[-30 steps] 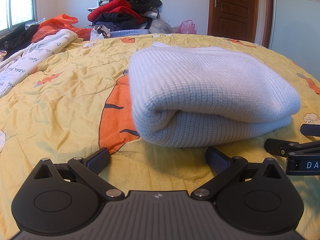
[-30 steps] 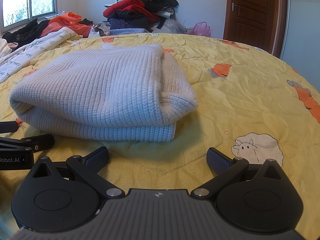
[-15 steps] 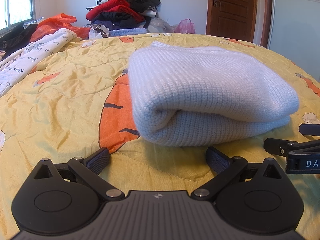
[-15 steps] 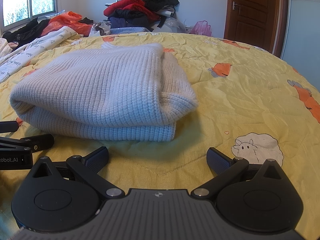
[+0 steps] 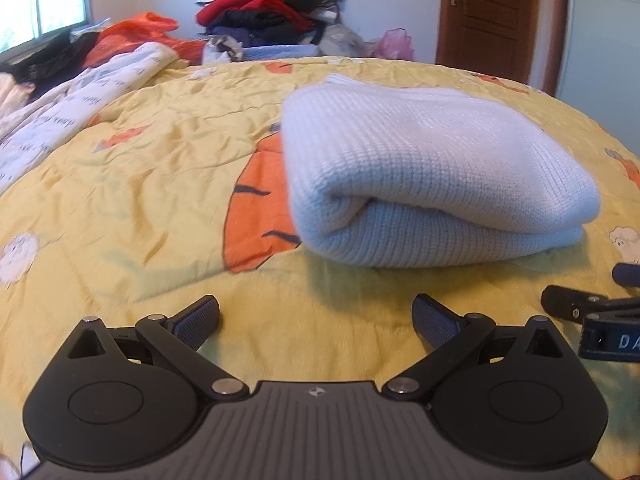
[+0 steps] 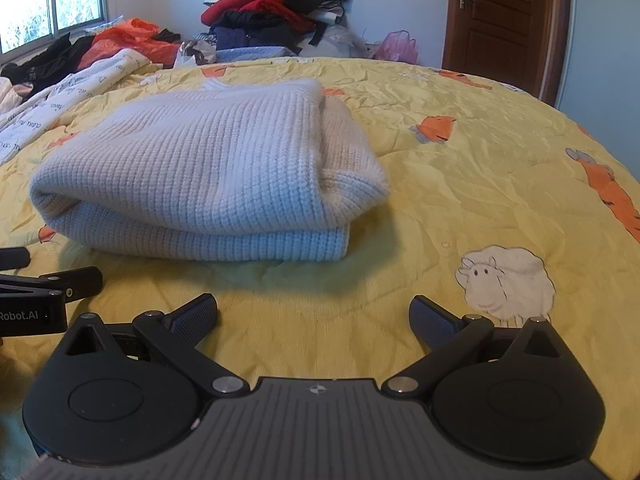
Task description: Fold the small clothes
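Yellow quilt (image 6: 460,184) carries a folded white sweater (image 6: 208,176); left tool (image 5: 316,320) and right tool (image 6: 314,318) gape, empty.

Yellow carrot-print quilt (image 5: 160,184), heaped clothes pile (image 6: 276,12), wooden door (image 6: 504,20), window (image 6: 52,4)

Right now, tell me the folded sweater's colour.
Pale white-blue ribbed knit sweater, clearest in the right wrist view.

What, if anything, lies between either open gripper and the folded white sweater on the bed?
Nothing visible does. Only bare yellow bedspread separates the left gripper from the sweater, and the same holds for the right gripper. Both are open and empty.
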